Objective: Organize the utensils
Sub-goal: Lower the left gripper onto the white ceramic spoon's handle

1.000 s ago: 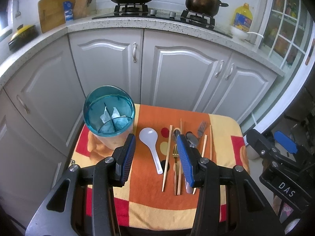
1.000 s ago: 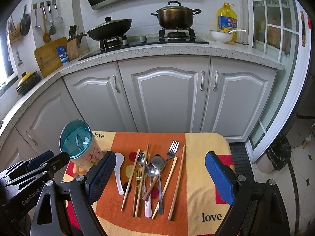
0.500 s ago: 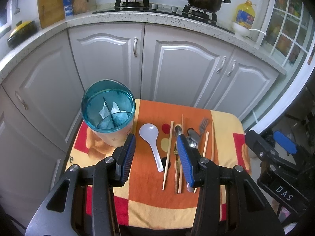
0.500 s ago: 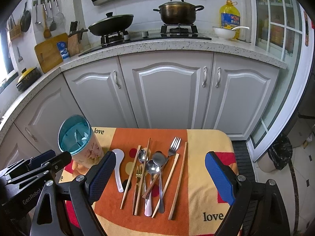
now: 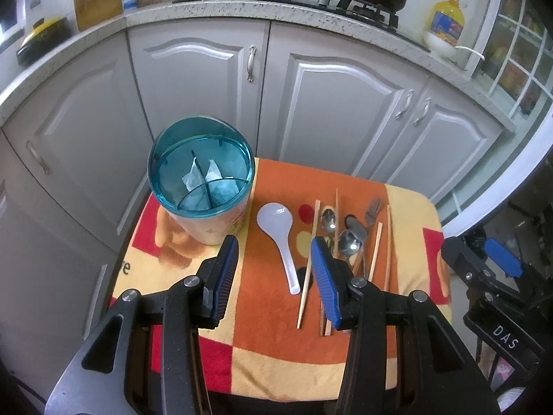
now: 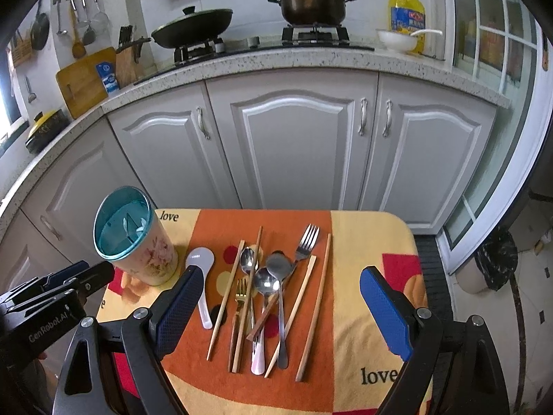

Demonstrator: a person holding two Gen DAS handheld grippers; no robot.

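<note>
A small table under an orange, yellow and red towel (image 5: 266, 332) (image 6: 369, 242) carries the utensils. At its left stands a floral holder with a teal rim (image 5: 200, 173) (image 6: 128, 231), divided inside. Beside it lies a white soup spoon (image 5: 276, 223) (image 6: 200, 263). Right of that sit several wooden chopsticks (image 6: 321, 297), metal spoons (image 6: 266, 282), a silver fork (image 6: 306, 242) and a gold fork (image 6: 240, 294). My left gripper (image 5: 274, 271) hangs open above the white spoon's handle, holding nothing. My right gripper (image 6: 281, 307) is wide open above the heap.
Grey cabinet doors (image 6: 297, 145) close off the space behind the table. The counter above holds a wok (image 6: 191, 29), a pot (image 6: 312, 1) and an oil bottle (image 6: 408, 17). A black bin bag (image 6: 494, 259) sits on the floor at the right.
Both grippers have sunk a little toward the table, so the holder and utensils look larger. Neither gripper's jaws have changed their width.
</note>
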